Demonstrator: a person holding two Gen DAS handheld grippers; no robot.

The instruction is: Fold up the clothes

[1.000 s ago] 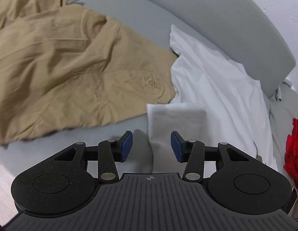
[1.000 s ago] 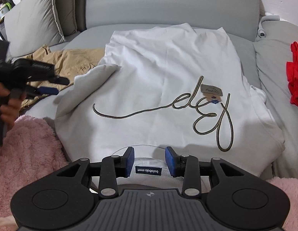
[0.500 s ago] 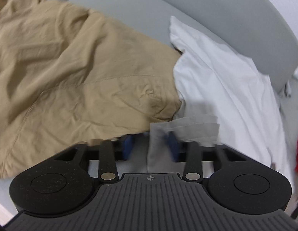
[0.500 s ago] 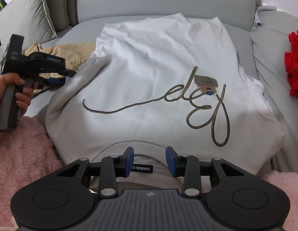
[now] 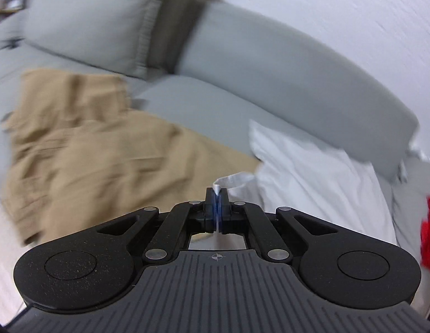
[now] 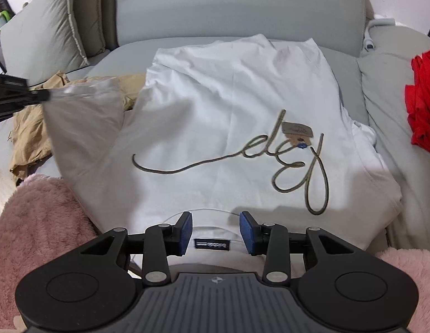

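Left wrist: the left hand-held gripper is clenched on the shirt's sleeve, lifted over the sofa. Carry it across flat.

Right wrist: the right hand-held gripper, released, hovers at the collar of the shirt; pin there.
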